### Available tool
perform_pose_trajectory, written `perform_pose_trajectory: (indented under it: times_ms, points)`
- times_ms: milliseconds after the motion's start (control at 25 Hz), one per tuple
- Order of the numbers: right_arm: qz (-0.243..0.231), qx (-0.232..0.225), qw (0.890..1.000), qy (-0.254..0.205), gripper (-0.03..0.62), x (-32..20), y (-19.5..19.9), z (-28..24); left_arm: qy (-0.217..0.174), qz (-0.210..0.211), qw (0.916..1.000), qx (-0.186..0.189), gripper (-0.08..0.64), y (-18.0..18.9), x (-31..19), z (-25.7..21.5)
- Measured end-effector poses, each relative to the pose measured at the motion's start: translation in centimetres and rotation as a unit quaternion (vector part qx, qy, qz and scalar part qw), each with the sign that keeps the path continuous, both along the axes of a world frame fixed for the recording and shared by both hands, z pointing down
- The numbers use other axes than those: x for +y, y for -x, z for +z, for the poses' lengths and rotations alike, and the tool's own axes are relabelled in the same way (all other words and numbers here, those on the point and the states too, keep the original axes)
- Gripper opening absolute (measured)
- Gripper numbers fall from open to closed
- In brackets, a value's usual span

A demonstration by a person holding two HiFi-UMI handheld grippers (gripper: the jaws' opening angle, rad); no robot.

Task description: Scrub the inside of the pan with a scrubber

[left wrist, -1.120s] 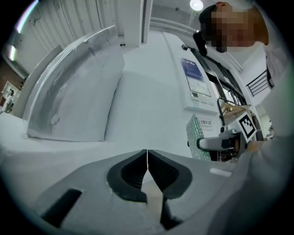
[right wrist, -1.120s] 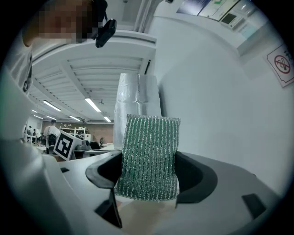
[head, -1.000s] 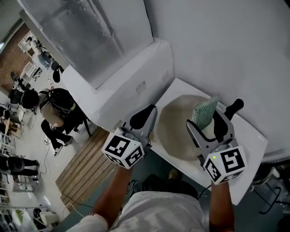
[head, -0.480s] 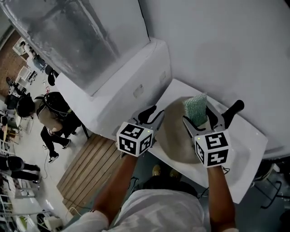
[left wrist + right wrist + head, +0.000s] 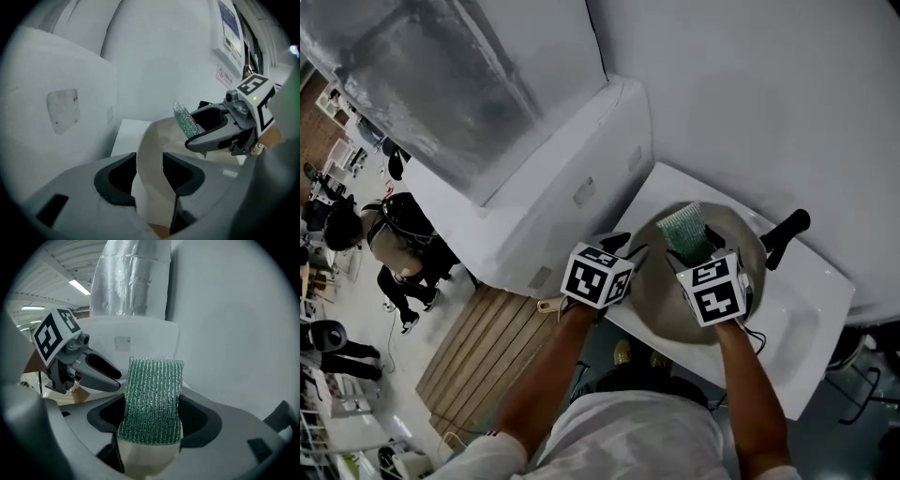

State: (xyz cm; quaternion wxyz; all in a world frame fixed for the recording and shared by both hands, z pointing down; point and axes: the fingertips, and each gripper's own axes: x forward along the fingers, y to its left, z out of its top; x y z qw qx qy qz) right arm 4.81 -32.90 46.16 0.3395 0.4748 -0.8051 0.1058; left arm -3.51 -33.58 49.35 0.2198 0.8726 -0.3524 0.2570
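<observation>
**Head view.** The pan point(image 5: 675, 295) sits on the white counter point(image 5: 797, 309), pale inside facing up. Its black handle point(image 5: 787, 232) points away from you to the upper right. Your left gripper point(image 5: 626, 249) is at the rim on the side opposite the handle. Your right gripper point(image 5: 698, 255) hangs over the bowl with the green scrubber point(image 5: 684, 228) sticking out past its tips. So the surface you need lies below and just ahead of the scrubber, and the right hand is the nearer one to it.

**Left gripper view.** Your left gripper point(image 5: 150, 161) has just been opening and its jaws now stand spread wide. The pan's point(image 5: 150, 140) near wall runs up between them, so they straddle the rim without gripping it. Closing here would likely steady the pan. Beyond it, your right gripper point(image 5: 200, 123) reaches in from the right with the scrubber point(image 5: 183, 119) slanting up out of it.

**Right gripper view.** Your right gripper point(image 5: 152, 416) is pinching the scrubber point(image 5: 152, 397) by its lower end. The scrubber's long axis runs straight out along the jaws, with the ribbed green face toward the camera. Your left gripper point(image 5: 115, 378) shows at the left, well apart from the scrubber. Whether the scrubber's free end touches the pan, I cannot tell. By my reading it has to tip further downward to meet the bowl.
</observation>
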Motion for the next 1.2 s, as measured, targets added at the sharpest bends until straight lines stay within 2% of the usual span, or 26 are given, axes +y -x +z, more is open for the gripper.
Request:
perform_pose_trajectory:
  times_ms: [160,320,600,800,1200]
  points:
    - [-0.023,0.037,0.999,0.026,0.351,-0.7,0.9,2.6,0.027,0.001,0.9995,-0.013,0.178,0.3,-0.2,2.1]
    - [-0.031,0.054,0.996,0.056,0.351,-1.0,1.5,5.2,0.042,0.005,0.9989,-0.021,0.169,0.4,-0.3,3.4]
    - [-0.034,0.075,0.993,0.088,0.351,-1.4,2.3,8.3,0.044,0.003,0.9988,-0.023,0.083,0.8,-0.8,4.0]
    - [-0.012,0.095,0.991,0.096,0.351,-1.9,0.9,8.9,0.044,0.007,0.9989,-0.015,0.083,0.8,-0.8,3.9]
    - [0.056,0.136,0.985,0.095,0.351,-2.3,-4.8,8.0,0.043,0.012,0.999,0.002,0.083,0.8,-0.7,3.9]
